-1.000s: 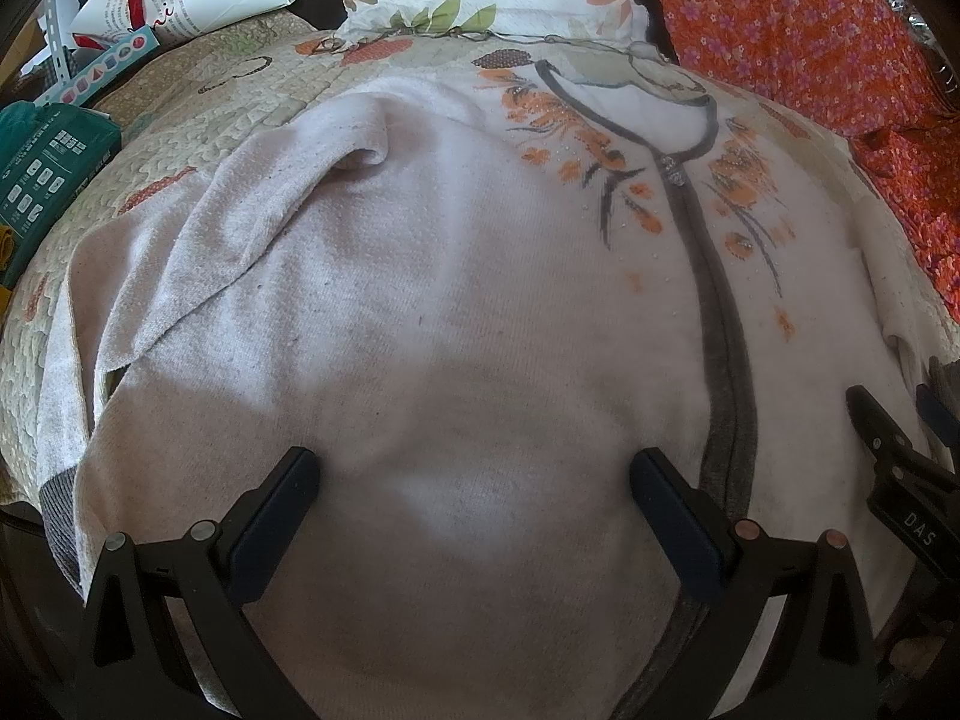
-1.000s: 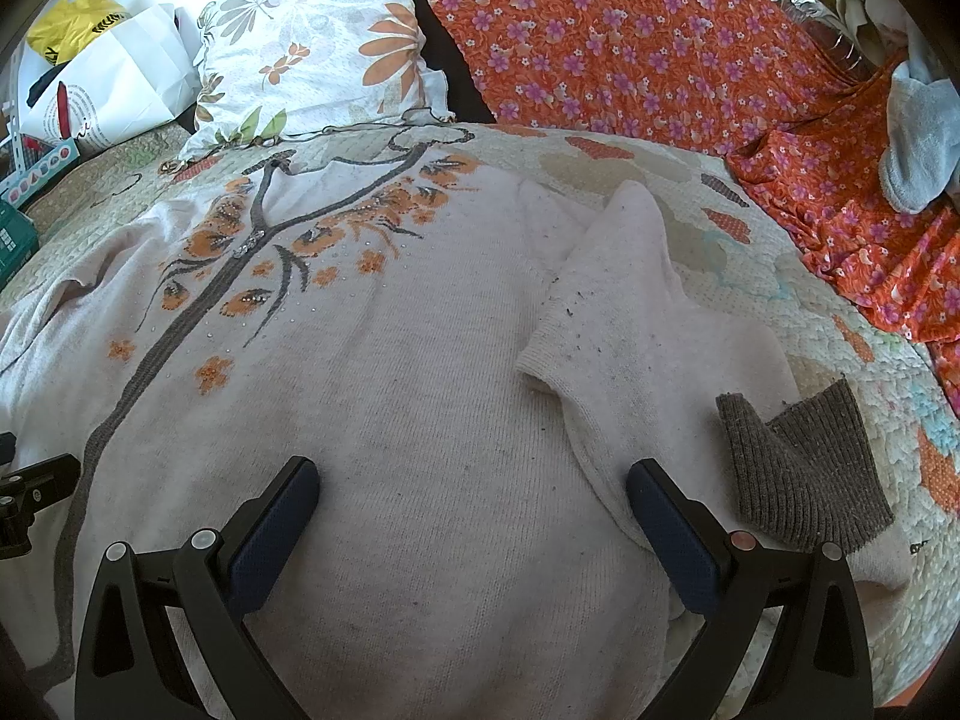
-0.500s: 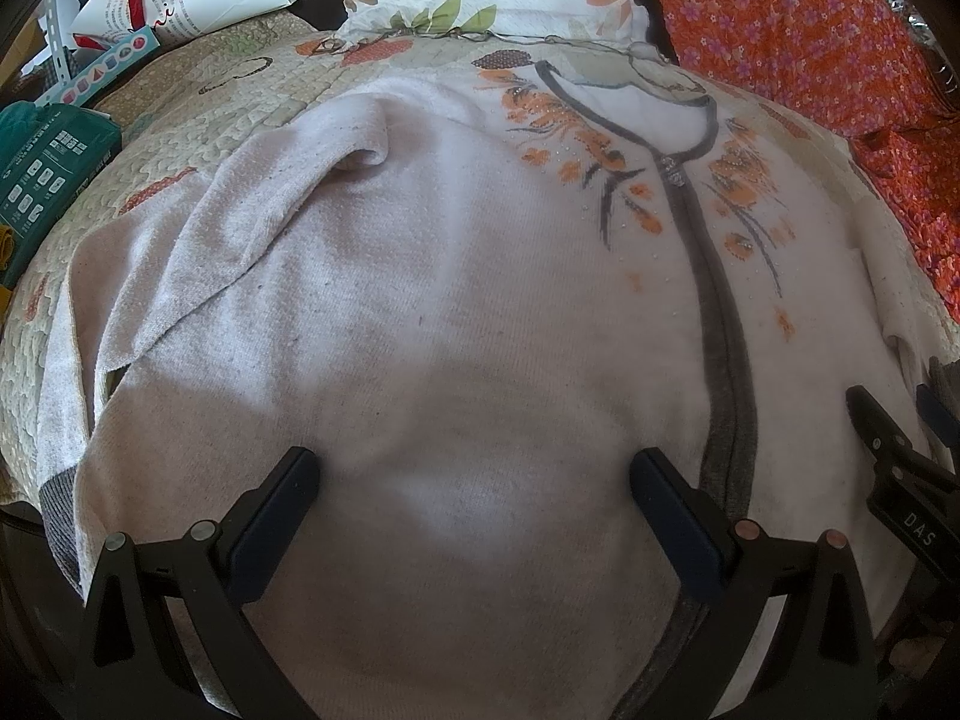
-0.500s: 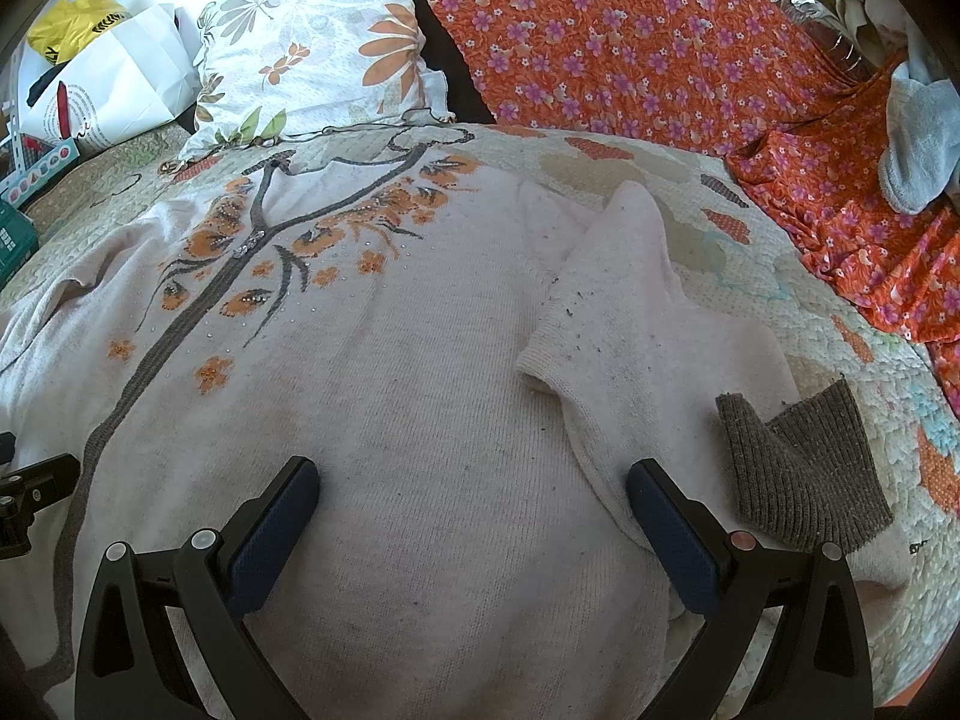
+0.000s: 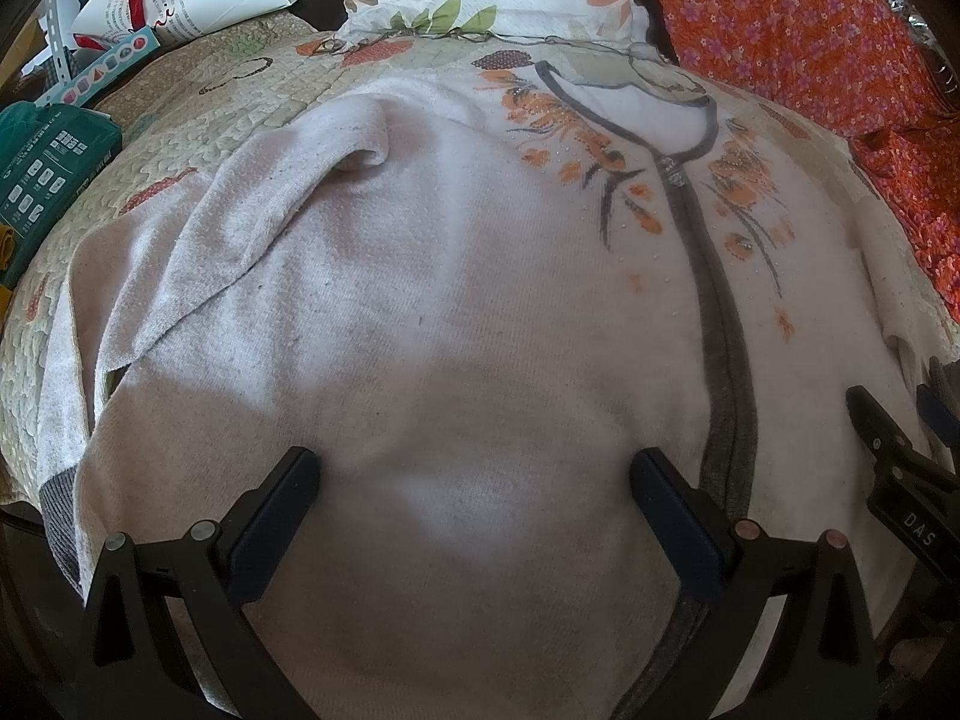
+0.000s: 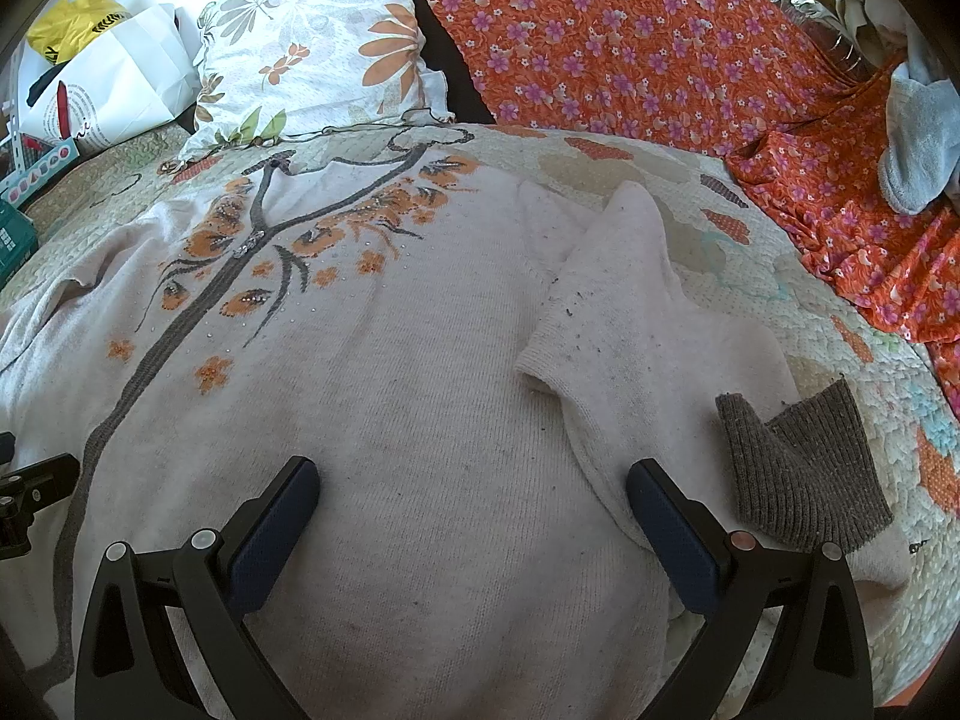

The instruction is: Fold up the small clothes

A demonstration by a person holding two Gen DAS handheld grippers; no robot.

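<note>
Left wrist: sweater [image 5: 450, 312] under wide-open tool [image 5: 474, 468].

Quilted bed [image 6: 840, 324] has the cardigan [image 6: 420, 390] spread flat right under the grippers, floral pillow [image 6: 324, 48] at the far end, orange cloth [image 6: 660, 48] far right.

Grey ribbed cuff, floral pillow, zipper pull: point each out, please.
grey ribbed cuff [image 6: 804, 468]: right wrist view, middle of the ribbing.
floral pillow [image 6: 324, 42]: right wrist view, centre of its face.
zipper pull [image 5: 673, 169]: left wrist view, metal tab at the neckline.
</note>
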